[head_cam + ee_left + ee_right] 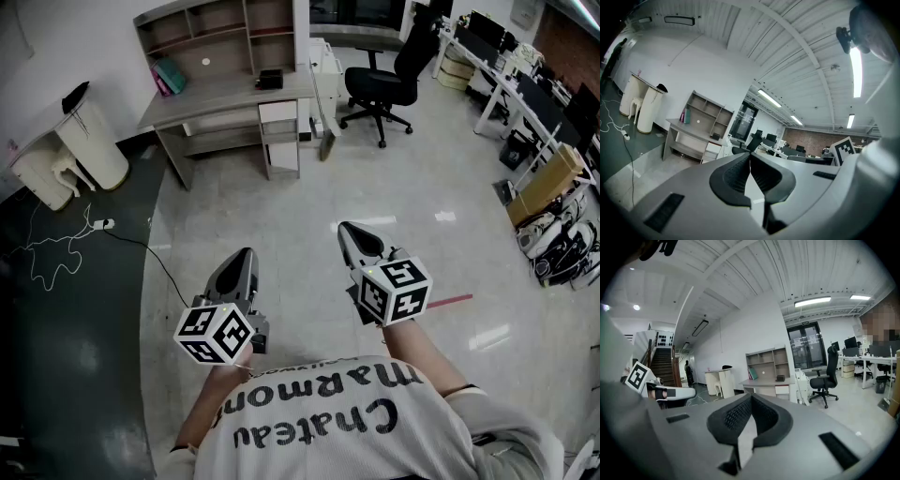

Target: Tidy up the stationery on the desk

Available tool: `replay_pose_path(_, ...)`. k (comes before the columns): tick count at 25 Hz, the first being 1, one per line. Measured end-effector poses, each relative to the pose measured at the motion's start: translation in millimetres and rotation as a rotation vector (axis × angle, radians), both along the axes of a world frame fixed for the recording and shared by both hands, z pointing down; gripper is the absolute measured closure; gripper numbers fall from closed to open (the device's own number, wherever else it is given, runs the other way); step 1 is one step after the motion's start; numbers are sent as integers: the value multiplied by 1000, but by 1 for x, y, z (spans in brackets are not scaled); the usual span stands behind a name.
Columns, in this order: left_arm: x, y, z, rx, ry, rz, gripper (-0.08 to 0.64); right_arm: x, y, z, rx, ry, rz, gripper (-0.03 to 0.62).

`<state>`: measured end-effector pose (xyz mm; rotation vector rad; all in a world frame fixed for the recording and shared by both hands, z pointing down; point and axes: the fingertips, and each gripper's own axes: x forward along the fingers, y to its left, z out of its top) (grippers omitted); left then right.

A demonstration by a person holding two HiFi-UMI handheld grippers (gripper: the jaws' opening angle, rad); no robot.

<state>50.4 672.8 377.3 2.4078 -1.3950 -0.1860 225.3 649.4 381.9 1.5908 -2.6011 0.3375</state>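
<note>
Head view across an office floor: the grey left gripper point(246, 253) and the grey right gripper point(345, 228) are held side by side above pale tiles, each closed tip to tip with nothing caught between the jaws. The grey wooden desk point(216, 101), topped by an open shelf unit, is seen well apart from them by the far wall. Teal and pink books point(169, 75) are leaned in its lower-left compartment, and a small black box point(269, 79) is set on the desktop.
</note>
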Motion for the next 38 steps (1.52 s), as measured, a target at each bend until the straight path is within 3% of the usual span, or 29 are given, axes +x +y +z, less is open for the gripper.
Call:
replay_pose_path(9,-5,-3,9,-22,8,6,545,-4,-5,12,-32,1,-4,575)
replay_pose_path(23,-49,-17,16,-37,36,5,545,-37,-15,23,-69,-62,3,575)
replay_pose_path(28,-62,-18,21,-16,20,6,545,-45,-16,28,-61,-48,16,574)
replay_pose_path(38,-89,-17,37,-61,64,-11,545,-71,-21,39,-106,-36,-5,575)
